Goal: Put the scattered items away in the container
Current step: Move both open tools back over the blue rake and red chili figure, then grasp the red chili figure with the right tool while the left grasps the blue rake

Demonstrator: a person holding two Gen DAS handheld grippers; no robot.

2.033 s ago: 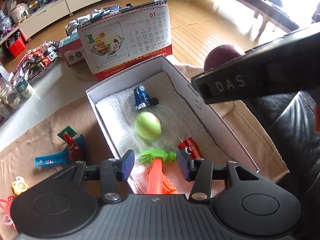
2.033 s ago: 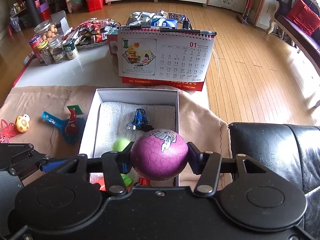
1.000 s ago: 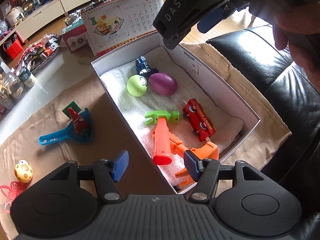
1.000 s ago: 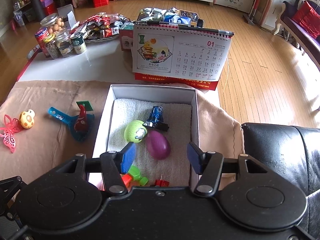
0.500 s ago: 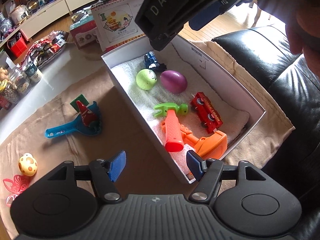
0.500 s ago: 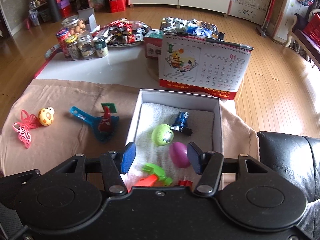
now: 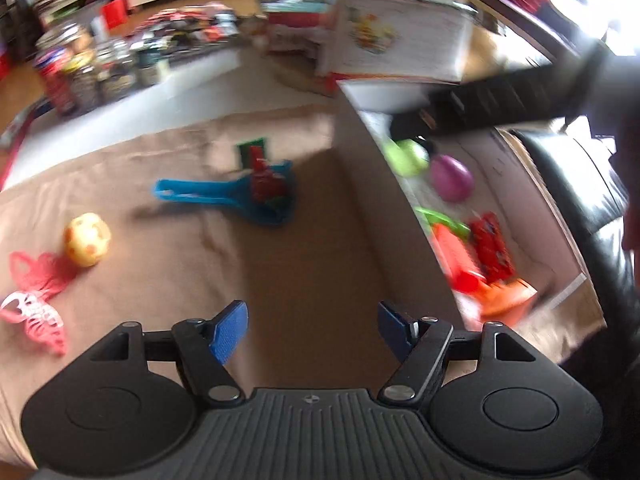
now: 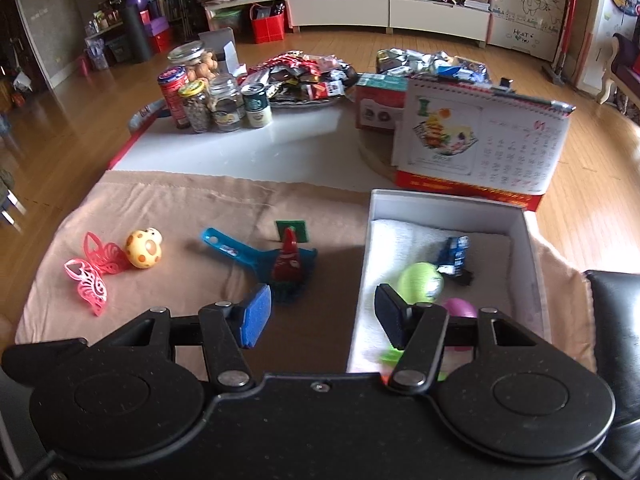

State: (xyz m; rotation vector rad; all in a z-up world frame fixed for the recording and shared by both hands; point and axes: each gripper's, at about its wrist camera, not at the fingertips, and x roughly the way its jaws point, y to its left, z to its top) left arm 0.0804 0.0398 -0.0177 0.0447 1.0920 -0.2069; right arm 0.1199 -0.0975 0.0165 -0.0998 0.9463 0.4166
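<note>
The white box [image 8: 532, 248] lined with a towel holds a purple egg [image 8: 460, 307], a green ball [image 8: 420, 282], a blue toy car [image 8: 454, 255] and more toys. In the blurred left wrist view the box [image 7: 384, 200] holds the purple egg [image 7: 452, 182], a red train [image 7: 490, 248] and an orange toy [image 7: 504, 300]. On the brown cloth lie a blue scoop [image 8: 256, 258] with a red toy [image 8: 286, 262], a yellow spotted egg [image 8: 143, 249] and a pink butterfly [image 8: 90, 276]. My left gripper [image 7: 312, 330] is open and empty over the cloth. My right gripper [image 8: 322, 314] is open and empty above the box's left wall.
A desk calendar [image 8: 480, 148] stands behind the box. Jars [image 8: 208, 104], snack packets [image 8: 304, 76] and a small carton [image 8: 380, 106] sit on the white table farther back. A black leather seat [image 8: 616, 320] is on the right. A green card [image 8: 292, 231] lies by the scoop.
The right gripper let the purple egg go into the box and drew back to the left. The left gripper swung left from the box toward the loose toys on the cloth.
</note>
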